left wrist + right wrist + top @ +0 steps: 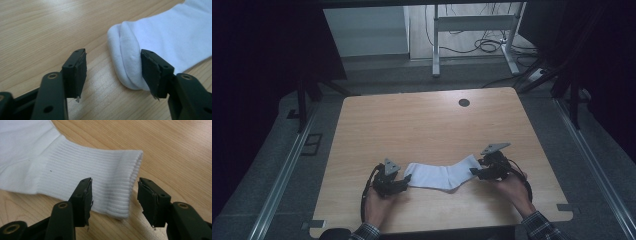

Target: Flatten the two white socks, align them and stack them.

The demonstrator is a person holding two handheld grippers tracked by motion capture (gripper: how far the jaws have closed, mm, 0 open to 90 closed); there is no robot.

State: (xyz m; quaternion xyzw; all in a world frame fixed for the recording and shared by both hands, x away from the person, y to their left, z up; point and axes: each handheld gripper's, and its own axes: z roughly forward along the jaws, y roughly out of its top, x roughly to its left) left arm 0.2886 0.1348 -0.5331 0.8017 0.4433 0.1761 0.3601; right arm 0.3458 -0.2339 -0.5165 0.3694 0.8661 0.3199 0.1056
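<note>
High view. I log one white sock [439,176] lying flat on the wooden table [422,125], low in the frame and a little right of centre, toe end to the left and cuff to the right. My left gripper [404,181] sits at the toe end, held in a hand at lower left of centre; my right gripper [476,171] sits at the cuff, held in a hand at lower right. A dark round hole [464,102] marks the tabletop in the upper middle. Beyond the far edge, top of the frame, I note a white metal stand [472,30] with cables on the floor.

Left gripper view. Left gripper [113,72] with jaws spread and nothing pinched. The sock [160,37] fills the upper right; its rounded toe lies just ahead of the right-hand jaw, whether touching it I cannot tell. Bare table [50,30] shows between the jaws and across the left.

Right gripper view. Right gripper [114,198] with jaws parted, not pressing. The ribbed cuff of the sock [82,167] runs from upper left to centre, and its open edge lies between the two jaws. Table [175,150] at right.
</note>
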